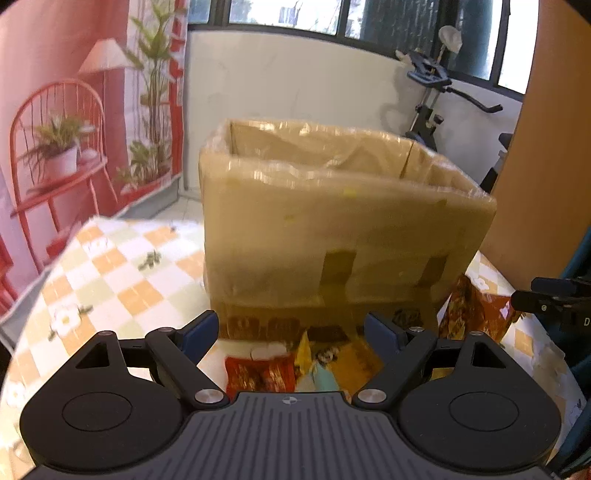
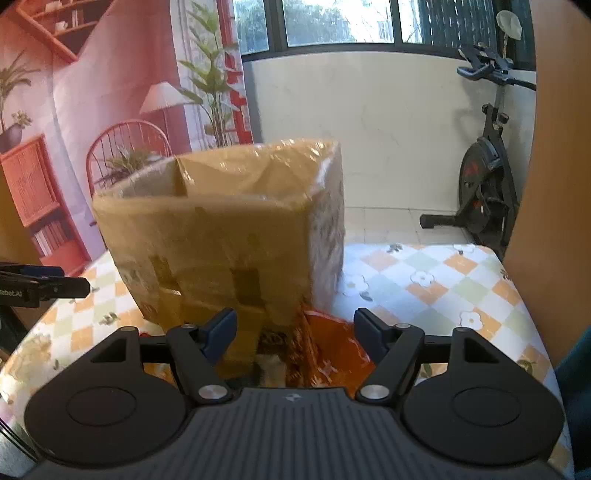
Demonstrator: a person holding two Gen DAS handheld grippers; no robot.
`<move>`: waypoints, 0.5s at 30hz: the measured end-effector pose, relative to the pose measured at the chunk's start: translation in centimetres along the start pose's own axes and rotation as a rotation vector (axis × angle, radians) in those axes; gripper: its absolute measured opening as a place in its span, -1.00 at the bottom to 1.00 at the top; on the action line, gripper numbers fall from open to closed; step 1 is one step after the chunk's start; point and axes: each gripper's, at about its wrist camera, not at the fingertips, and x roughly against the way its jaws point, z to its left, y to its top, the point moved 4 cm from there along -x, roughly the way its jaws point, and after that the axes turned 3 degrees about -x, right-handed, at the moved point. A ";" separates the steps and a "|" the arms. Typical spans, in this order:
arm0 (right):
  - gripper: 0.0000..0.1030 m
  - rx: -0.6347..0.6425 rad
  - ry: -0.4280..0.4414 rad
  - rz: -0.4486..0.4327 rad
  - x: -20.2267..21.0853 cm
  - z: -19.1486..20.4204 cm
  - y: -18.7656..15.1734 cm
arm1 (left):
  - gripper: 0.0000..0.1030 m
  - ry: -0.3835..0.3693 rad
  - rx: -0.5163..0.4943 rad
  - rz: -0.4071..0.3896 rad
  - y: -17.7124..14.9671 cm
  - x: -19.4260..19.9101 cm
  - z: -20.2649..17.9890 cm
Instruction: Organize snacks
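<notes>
Your left gripper [image 1: 291, 328] and right gripper [image 2: 295, 330] both stand apart, empty. The snack packets [image 1: 266, 369] lie on the desk [image 1: 110, 266] against the near foot of the open cardboard box [image 1: 332, 221], just ahead of both. The orange packet [image 2: 325, 347] sits nearest your right gripper.

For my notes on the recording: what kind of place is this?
Probably a home, perhaps an enclosed balcony: an exercise bike by the windows, and a table with a checked cloth.
</notes>
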 end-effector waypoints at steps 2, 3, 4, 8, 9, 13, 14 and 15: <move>0.48 0.009 -0.007 0.012 -0.3 -0.3 -0.8 | 0.70 -0.016 0.017 0.024 -0.7 -0.4 0.0; 0.50 0.018 -0.010 0.020 -0.6 -0.5 -1.1 | 0.70 -0.025 0.022 0.035 -1.2 -0.5 -0.2; 0.55 0.032 -0.016 0.028 -0.8 -0.7 -1.4 | 0.70 -0.032 0.025 0.046 -1.7 -0.6 -0.5; 0.57 0.062 -0.050 0.052 -1.6 -1.4 -2.1 | 0.70 -0.063 0.017 0.069 -3.2 -0.6 -2.2; 0.57 0.053 -0.053 0.057 -1.7 -1.7 -2.2 | 0.70 -0.073 0.014 0.075 -3.4 -0.6 -2.5; 0.57 0.044 -0.031 0.063 -1.7 -1.7 -3.0 | 0.71 -0.110 0.006 0.107 -4.8 -0.7 -4.2; 0.57 0.047 -0.029 0.065 -1.7 -1.5 -3.3 | 0.71 -0.118 0.011 0.117 -5.1 -0.7 -4.5; 0.57 0.048 -0.026 0.068 -1.7 -1.3 -3.6 | 0.72 -0.128 0.017 0.125 -5.4 -0.7 -4.9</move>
